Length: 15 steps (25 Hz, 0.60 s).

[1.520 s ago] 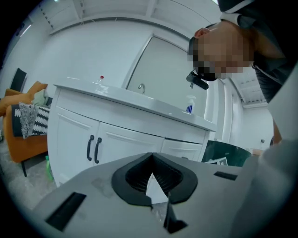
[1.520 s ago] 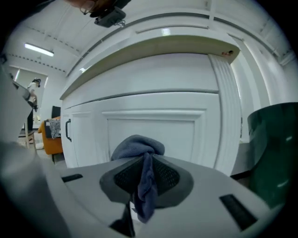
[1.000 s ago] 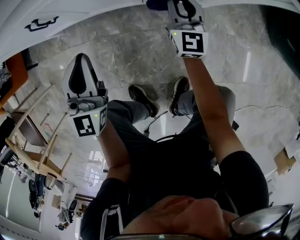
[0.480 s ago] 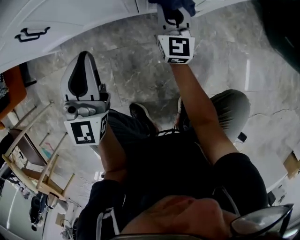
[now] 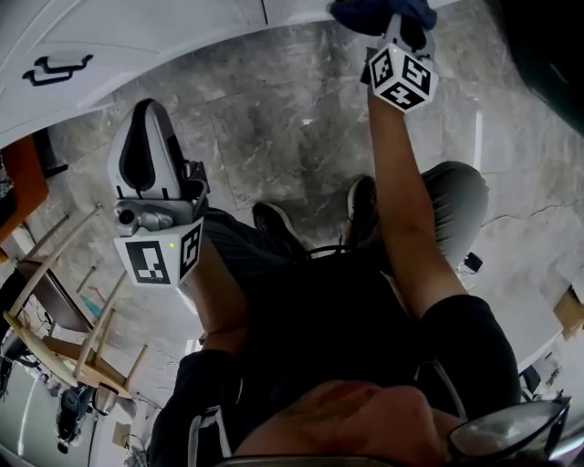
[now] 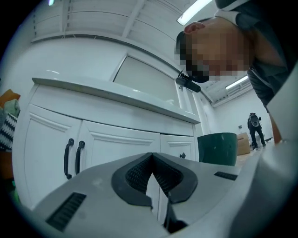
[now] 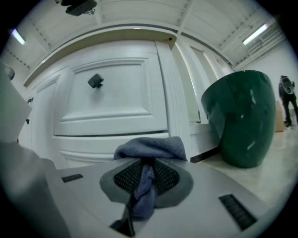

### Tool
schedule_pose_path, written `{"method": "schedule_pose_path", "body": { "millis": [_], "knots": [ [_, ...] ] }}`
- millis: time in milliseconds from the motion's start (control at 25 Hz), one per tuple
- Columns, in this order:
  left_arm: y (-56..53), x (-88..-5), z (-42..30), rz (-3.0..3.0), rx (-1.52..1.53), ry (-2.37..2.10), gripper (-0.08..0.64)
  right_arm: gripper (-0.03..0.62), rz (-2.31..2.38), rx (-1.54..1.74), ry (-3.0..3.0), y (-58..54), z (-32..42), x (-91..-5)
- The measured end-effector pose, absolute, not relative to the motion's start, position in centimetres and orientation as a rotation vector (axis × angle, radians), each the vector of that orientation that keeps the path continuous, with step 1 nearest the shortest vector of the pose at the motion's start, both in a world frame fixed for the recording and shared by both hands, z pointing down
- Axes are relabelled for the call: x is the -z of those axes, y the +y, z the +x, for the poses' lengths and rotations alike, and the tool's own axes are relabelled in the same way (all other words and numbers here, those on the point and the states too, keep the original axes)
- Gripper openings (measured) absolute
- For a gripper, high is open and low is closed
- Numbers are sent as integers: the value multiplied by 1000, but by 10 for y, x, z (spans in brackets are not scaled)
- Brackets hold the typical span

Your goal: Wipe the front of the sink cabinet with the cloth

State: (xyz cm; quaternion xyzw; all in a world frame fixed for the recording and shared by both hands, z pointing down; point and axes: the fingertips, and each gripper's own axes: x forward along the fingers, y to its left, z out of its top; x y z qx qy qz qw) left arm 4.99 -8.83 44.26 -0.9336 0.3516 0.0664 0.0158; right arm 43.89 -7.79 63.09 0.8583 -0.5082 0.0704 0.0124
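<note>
Since half a second earlier the right gripper [image 5: 394, 36] had slid rightward along the foot of the sink cabinet [image 5: 137, 36], its marker cube [image 5: 400, 78] now tilted, while the left gripper [image 5: 146, 123] had sunk a little lower and to the left. The right gripper's jaws were clenched on the blue-grey cloth [image 7: 151, 148], a twisted tail of it pinched between the ribbed pads [image 7: 165, 175] and the rest bunched in front of them. In the head view the cloth [image 5: 370, 13] lay against the bottom edge of the white cabinet, over the marbled floor [image 5: 274, 119]. From the right gripper view it sat below a panelled door [image 7: 111, 102] with a small dark knob [image 7: 95, 81], and a dark green bin [image 7: 242, 121] stood just to the right. The left gripper's jaws were closed on each other with nothing between them, facing doors with paired black handles [image 6: 73, 158]. The only print visible was the black-and-white square markers on the cubes.
</note>
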Motion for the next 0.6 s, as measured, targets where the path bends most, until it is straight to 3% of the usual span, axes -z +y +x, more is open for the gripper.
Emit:
{"method": "schedule_pose_path", "body": {
  "millis": [120, 400, 480, 600],
  "knots": [
    [-88, -444, 47, -2901, -212, 1099, 5, 57, 2593, -172, -1684, -84, 422, -643],
    [-87, -451, 44, -2897, -178, 1119, 5, 57, 2022, -10, -2131, -147, 230, -654],
    [-88, -454, 41, -2896, -170, 1132, 5, 57, 2045, -90, -2129, -150, 236, -671],
    [-89, -455, 36, -2894, -171, 1151, 5, 57, 2255, -344, -1978, -137, 302, -711]
  ]
}}
